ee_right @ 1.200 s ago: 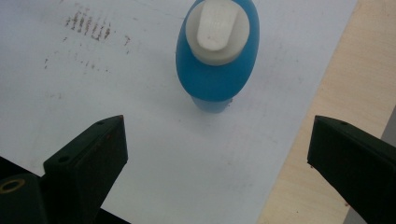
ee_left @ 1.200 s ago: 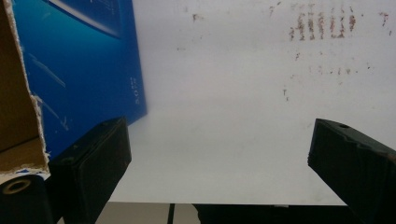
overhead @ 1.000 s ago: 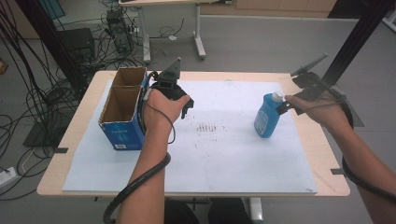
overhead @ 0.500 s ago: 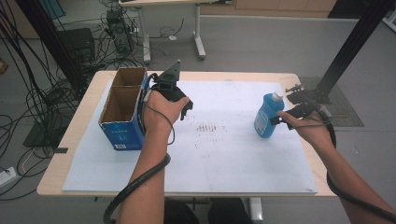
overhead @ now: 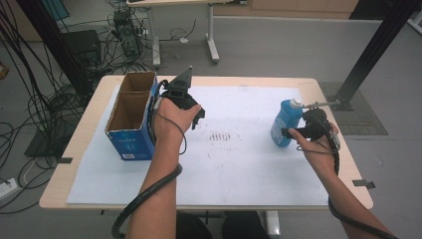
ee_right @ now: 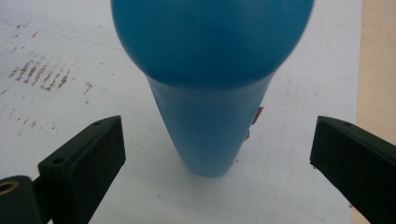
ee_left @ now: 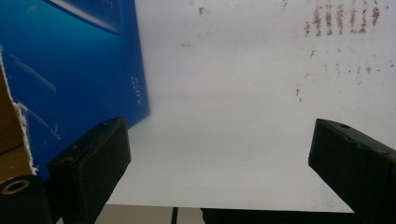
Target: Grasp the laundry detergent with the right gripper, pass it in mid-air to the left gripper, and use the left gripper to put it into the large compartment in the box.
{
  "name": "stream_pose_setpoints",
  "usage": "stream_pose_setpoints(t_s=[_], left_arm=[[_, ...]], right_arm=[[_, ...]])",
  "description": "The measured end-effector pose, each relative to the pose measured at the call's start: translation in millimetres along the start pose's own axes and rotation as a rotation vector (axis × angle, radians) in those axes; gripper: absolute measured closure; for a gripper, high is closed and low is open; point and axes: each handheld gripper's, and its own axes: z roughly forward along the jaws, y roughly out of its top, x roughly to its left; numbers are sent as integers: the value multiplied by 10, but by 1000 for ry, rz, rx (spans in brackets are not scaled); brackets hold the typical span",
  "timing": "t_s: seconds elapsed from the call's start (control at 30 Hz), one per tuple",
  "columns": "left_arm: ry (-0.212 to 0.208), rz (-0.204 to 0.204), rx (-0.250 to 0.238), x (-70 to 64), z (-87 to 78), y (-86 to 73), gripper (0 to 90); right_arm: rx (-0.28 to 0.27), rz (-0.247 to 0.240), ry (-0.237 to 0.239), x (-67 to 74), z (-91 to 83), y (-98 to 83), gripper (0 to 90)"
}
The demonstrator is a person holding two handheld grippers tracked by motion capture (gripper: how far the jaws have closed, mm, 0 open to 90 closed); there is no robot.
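A blue bottle [overhead: 283, 125] with a white cap stands upright on the white sheet at the right. My right gripper [overhead: 294, 132] is level with its lower half, just to its right, and open. In the right gripper view the bottle [ee_right: 210, 93] rises between the two wide-apart jaws without touching either. An open-topped blue cardboard box [overhead: 130, 119] stands at the left. My left gripper [overhead: 193, 114] hangs just right of the box, pointing down at the sheet. It is open and holds nothing [ee_left: 219, 144]. The box's blue side [ee_left: 70, 70] is close to one jaw.
A white sheet [overhead: 239, 174] covers most of the wooden table [overhead: 323, 89] and has brown smudges [overhead: 224, 135] in its middle. A black post [overhead: 373, 50] rises behind the table's right corner. Cables [overhead: 30, 124] lie on the floor to the left.
My right gripper has come down and toward the person, from above and behind the bottle to beside its lower half. The bottle, the box and my left gripper have stayed put.
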Motion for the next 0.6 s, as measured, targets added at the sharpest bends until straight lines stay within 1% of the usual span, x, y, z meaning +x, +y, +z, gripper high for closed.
stream_pose_setpoints(t_s=[0.03, 0.07, 0.17, 0.2, 0.23, 0.33, 0.37, 0.4, 0.5, 0.53, 0.57, 0.6], left_arm=[[0, 0, 0, 0, 0, 0, 61], [0, -2, 0, 2, 2, 0, 61], [3, -4, -1, 13, 11, -1, 61], [4, -4, -3, 15, 12, -2, 61], [4, -4, -3, 15, 12, -2, 61], [3, -6, -3, 23, 11, -1, 61], [3, -6, -3, 23, 11, -1, 61], [3, -10, -7, 25, 15, 0, 61], [3, -8, -4, 26, 20, 2, 61], [3, -8, -6, 25, 21, 2, 61], [2, -8, -6, 24, 24, 3, 61], [2, -7, -4, 23, 28, 6, 61]], right_arm=[[0, 0, 0, 0, 0, 0, 31], [-26, -4, -4, 17, 26, -30, 29], [-42, -2, -2, 37, 62, -56, 31], [-55, -6, -11, 50, 96, -83, 29], [-55, -6, -11, 50, 96, -83, 29], [-86, 6, -21, 63, 145, -127, 26], [-86, 6, -21, 63, 145, -127, 26], [-104, 8, -26, 64, 163, -147, 27], [-112, 13, -24, 59, 183, -171, 26], [-125, 16, -31, 57, 200, -196, 23], [-125, 16, -31, 57, 200, -196, 23], [-135, 17, -41, 57, 212, -215, 24]])
